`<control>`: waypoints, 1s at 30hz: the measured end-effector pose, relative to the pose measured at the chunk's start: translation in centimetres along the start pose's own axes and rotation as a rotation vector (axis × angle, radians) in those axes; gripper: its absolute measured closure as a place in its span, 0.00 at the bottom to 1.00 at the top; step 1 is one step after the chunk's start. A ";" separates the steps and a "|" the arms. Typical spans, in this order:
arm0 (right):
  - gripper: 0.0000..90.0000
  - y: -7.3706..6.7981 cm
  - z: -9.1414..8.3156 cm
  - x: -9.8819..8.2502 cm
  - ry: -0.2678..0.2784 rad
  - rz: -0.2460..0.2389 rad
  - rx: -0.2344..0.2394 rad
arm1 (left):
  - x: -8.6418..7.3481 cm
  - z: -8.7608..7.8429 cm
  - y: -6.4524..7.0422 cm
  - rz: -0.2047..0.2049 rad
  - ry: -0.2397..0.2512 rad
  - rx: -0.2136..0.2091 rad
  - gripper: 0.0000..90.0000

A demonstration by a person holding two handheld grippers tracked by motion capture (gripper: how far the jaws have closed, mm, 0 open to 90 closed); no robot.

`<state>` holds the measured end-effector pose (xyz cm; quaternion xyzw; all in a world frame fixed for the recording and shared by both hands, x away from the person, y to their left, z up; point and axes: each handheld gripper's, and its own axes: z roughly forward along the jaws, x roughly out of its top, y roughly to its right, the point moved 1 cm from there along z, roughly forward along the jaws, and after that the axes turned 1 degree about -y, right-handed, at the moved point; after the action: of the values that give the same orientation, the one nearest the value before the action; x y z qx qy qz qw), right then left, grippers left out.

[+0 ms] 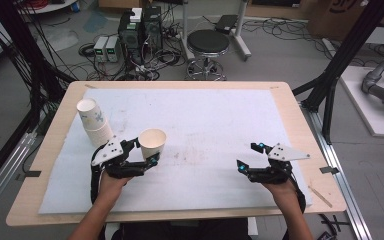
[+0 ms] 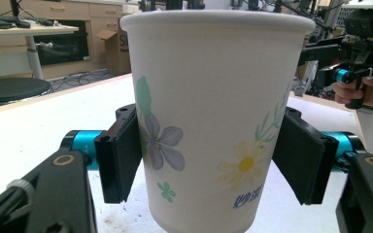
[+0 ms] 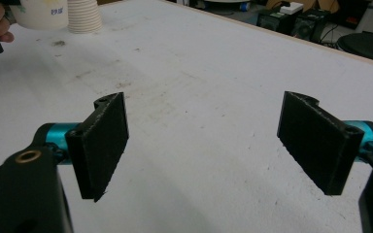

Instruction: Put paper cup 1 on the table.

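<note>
At the far left of the table (image 1: 50, 165) lies a stack of cups (image 1: 94, 121), tipped over on the white mat (image 1: 220, 125), with its open end up and to the left. Just to the right of it is the left gripper (image 1: 141, 152). It holds one paper cup (image 1: 152, 143) upright, near the stack but apart from it. In the left gripper view the cup (image 2: 209, 121) has flowers and a daisy painted on it. The two black jaws sit on each side of the cup and pinch it low down on its wall. The cup's bottom is at the mat, but I cannot tell if it touches.

Well to the right, past a bare stretch of mat with some dirty marks, is the right gripper (image 1: 250, 156). It is low over the mat, with nothing between its jaws. In the right gripper view the jaws are spread wide apart, and the mat (image 3: 199, 97) shows between them.
</note>
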<state>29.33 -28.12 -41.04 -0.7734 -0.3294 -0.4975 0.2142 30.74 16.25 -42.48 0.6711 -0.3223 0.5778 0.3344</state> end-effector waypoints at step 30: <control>0.22 0.1 0.1 0.0 -0.004 -0.005 0.019 | 1.1 7.0 -6.2 -0.071 -0.006 0.094 0.35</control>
<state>29.43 -28.14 -41.09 -0.7716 -0.3364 -0.4932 0.2197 39.89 13.93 -42.59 0.6990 -0.2717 0.5779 0.3219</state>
